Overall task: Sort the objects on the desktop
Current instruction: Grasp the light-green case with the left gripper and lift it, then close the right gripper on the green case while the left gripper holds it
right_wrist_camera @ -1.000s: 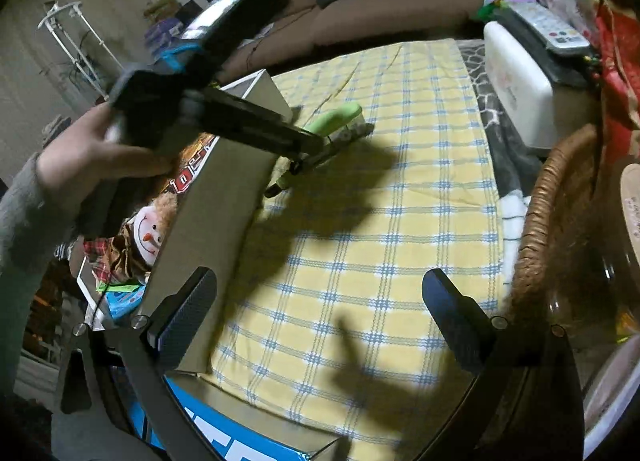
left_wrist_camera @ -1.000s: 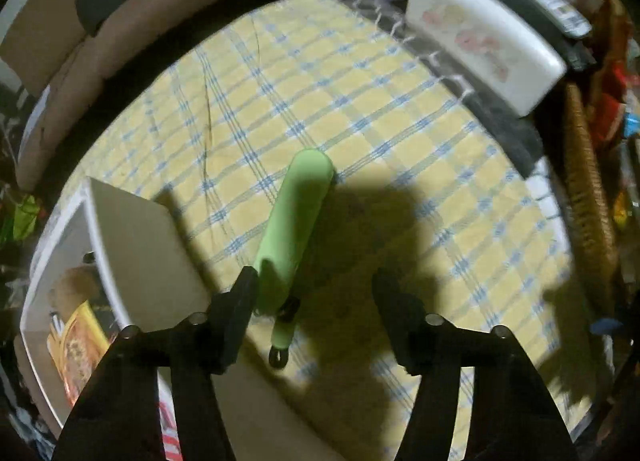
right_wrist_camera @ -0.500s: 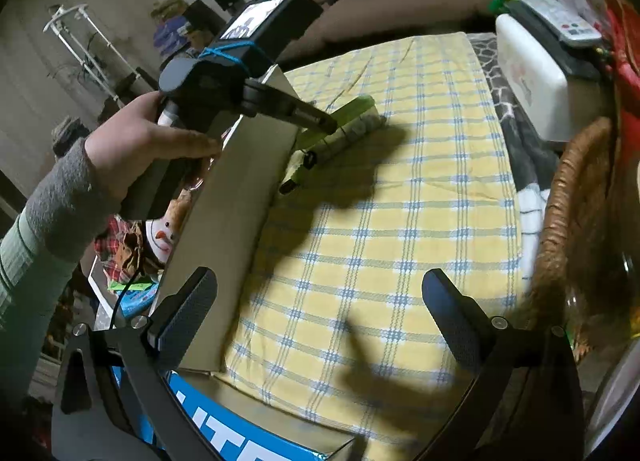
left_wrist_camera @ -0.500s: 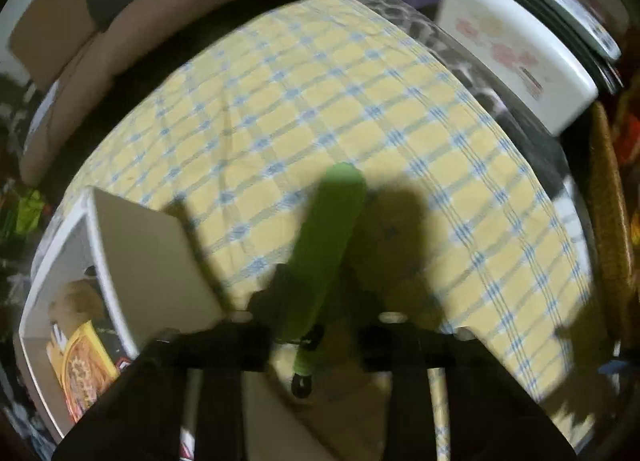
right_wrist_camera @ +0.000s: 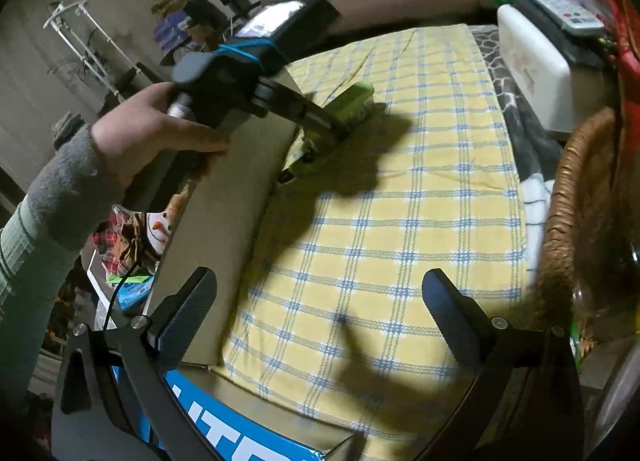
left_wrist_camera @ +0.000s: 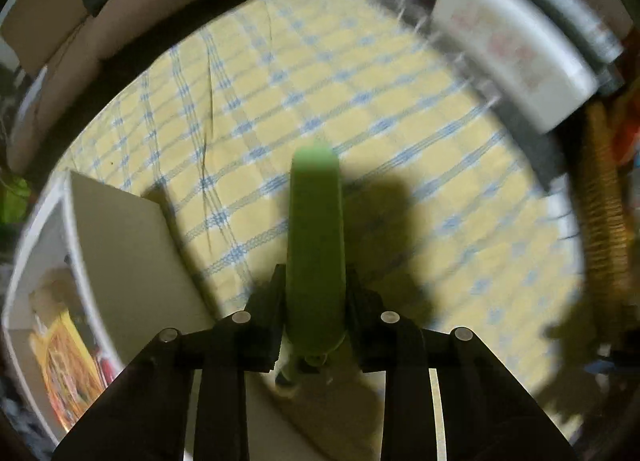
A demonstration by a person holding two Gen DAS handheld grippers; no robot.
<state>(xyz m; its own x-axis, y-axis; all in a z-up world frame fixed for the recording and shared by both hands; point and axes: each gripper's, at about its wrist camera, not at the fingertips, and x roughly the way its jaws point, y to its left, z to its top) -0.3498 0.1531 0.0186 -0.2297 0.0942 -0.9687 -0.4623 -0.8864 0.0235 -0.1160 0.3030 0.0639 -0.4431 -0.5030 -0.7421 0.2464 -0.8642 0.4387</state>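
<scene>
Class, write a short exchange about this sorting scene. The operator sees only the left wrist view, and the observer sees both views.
Operator: My left gripper is clamped on the green brush. Is the right gripper holding anything?
Observer: No. The right gripper is open and holds nothing, above the yellow checked cloth.
Operator: What is in the white box beside me?
Observer: A snowman toy lies inside it.

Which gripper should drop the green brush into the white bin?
Left gripper: its fingers are shut on the green brush, beside the white bin. Right gripper is open, empty.
</scene>
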